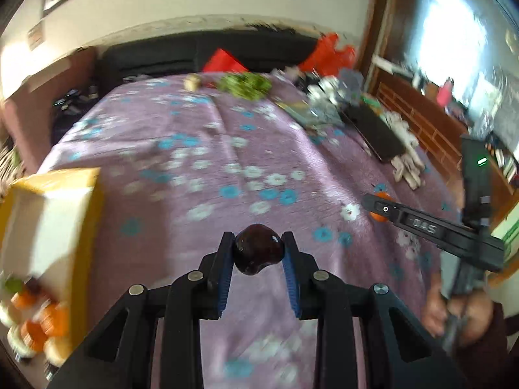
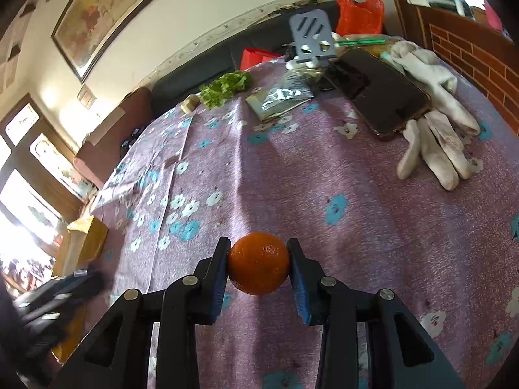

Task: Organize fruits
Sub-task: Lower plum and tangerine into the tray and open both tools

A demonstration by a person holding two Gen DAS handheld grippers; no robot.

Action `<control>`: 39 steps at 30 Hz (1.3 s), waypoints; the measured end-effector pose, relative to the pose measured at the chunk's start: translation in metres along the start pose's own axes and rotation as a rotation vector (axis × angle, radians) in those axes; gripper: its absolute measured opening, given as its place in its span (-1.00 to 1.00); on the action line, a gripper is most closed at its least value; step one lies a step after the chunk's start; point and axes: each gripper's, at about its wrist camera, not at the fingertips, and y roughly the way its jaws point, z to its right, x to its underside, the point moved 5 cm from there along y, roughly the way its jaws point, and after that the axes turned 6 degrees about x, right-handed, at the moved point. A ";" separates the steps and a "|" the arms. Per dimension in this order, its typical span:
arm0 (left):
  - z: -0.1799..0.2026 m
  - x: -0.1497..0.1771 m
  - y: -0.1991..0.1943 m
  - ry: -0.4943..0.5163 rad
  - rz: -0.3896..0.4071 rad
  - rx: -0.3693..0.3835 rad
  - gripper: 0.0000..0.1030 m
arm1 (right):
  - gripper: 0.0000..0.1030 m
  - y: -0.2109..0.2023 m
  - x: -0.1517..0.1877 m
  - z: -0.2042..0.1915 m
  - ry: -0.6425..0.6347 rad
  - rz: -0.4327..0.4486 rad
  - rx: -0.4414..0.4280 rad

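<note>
Left gripper (image 1: 258, 253) clamps dark plum (image 1: 258, 249) beside yellow box (image 1: 82, 227) at tabletop's (image 1: 227, 162) left edge; right gripper (image 2: 258, 264) clamps orange (image 2: 258, 263) above open cloth.

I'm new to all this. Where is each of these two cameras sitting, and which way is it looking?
Left wrist view: sits on the left tool, looking forward along its fingers at a dark plum it grips; the yellow box of fruit lies left, the person's hand right.
Right wrist view: sits on the right tool, looking along its fingers at a gripped orange.
Both share the floral tablecloth, green leaves, phone and white gloves.
</note>
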 end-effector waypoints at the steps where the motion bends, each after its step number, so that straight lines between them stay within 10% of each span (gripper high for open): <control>1: -0.010 0.003 -0.012 -0.018 0.015 -0.020 -0.46 | -0.27 0.000 0.002 -0.004 -0.021 0.005 0.014; 18: -0.213 0.092 -0.139 -0.470 0.103 -0.251 -0.45 | -0.25 -0.035 0.056 -0.207 -0.357 -0.045 -0.150; 29: -0.269 0.100 -0.133 -0.446 0.059 -0.340 -0.45 | -0.24 -0.012 0.128 -0.349 -0.582 -0.165 -0.257; 39: -0.301 0.076 -0.106 -0.459 0.007 -0.300 -0.42 | -0.22 0.033 0.139 -0.396 -0.599 -0.227 -0.229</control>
